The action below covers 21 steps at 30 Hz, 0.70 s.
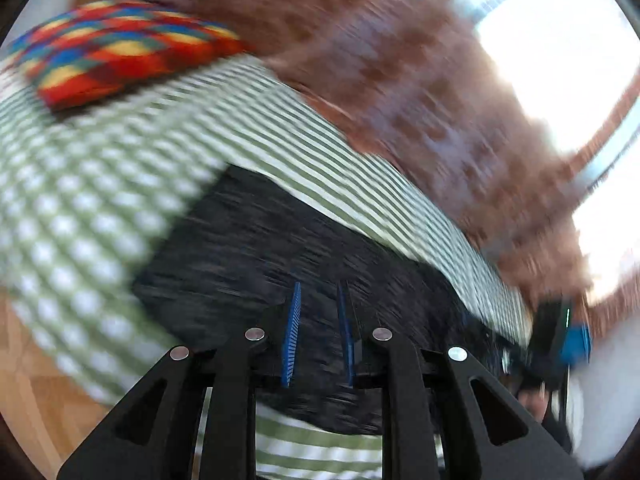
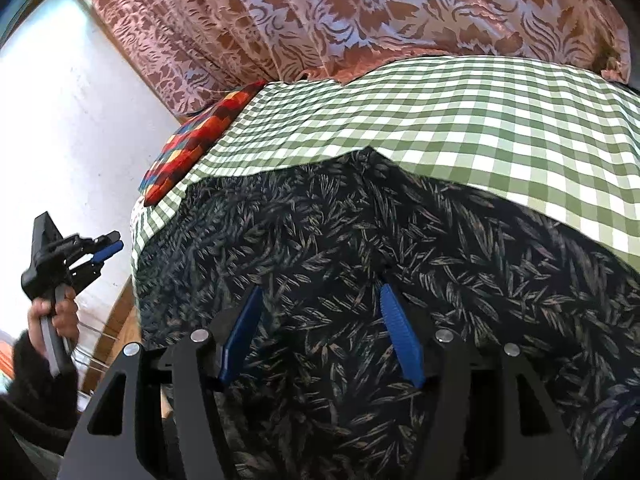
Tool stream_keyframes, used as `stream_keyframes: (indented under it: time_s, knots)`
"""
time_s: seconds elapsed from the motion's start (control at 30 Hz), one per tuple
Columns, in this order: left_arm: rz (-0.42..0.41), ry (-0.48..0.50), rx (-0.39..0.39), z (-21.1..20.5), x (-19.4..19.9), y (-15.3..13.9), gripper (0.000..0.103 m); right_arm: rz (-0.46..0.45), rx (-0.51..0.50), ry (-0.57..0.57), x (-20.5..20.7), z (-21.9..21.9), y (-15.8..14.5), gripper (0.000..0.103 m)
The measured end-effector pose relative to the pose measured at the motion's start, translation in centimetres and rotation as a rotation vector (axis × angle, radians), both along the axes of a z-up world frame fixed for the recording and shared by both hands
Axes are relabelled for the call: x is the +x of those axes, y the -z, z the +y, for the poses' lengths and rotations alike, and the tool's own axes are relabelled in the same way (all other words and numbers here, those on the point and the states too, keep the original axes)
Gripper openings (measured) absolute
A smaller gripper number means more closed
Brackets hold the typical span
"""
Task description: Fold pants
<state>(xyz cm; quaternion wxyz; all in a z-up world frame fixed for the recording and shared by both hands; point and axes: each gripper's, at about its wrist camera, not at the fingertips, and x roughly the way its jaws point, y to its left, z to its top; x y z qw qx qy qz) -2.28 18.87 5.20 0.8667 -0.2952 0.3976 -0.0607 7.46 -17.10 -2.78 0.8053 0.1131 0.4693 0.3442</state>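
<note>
The pants (image 2: 360, 264), dark soft fabric with a fine leaf print, lie spread on the green-checked cloth (image 2: 460, 120). My right gripper (image 2: 320, 332) hovers over them, ribbed blue pads parted, nothing between. My left gripper (image 2: 108, 246) is nearly closed, empty, held off the cloth's edge.

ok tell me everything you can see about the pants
The pants are dark, nearly black fabric printed all over with small tan leaves, thin and soft by the look. They lie spread on the green-and-white checked cloth, with a pointed edge towards the curtain. The right hand-held gripper is over them with blue pads apart and nothing pinched. In the left wrist view they are blurred.
</note>
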Motion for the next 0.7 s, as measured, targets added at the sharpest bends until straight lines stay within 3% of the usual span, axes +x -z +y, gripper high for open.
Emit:
stream_keyframes:
  time_s: [0.17,0.27,0.4,0.43,0.47,0.53,0.57,0.7]
  knots:
    - [0.011,0.236,0.021,-8.1,1.9,1.8,0.016,-0.049,-0.017,0.026,2.3,-0.7,-2.8,0.060]
    - [0.038,0.302,0.109,-11.5,2.2,2.9,0.016,-0.038,-0.071,0.040,5.1,0.1,-2.7,0.060]
    - [0.082,0.330,0.159,-12.6,1.4,4.4,0.016,0.029,-0.143,0.006,8.9,2.7,-0.7,0.060]
    - [0.099,0.324,0.191,-12.4,1.0,5.0,0.016,0.048,-0.156,-0.011,9.3,3.1,0.0,0.055]
    - [0.122,0.311,0.232,-12.3,0.8,5.8,0.016,0.068,-0.177,-0.035,9.7,3.8,0.8,0.036]
    - [0.124,0.291,0.173,-11.2,0.8,6.6,0.016,0.042,-0.274,-0.045,9.9,5.0,1.7,0.020]
    - [0.131,0.277,0.137,-10.7,1.0,6.9,0.016,0.013,-0.293,-0.048,9.9,5.3,1.8,0.014]
    - [0.143,0.248,0.056,-9.7,1.9,6.7,0.016,-0.005,-0.284,-0.019,10.7,5.0,2.7,0.012]
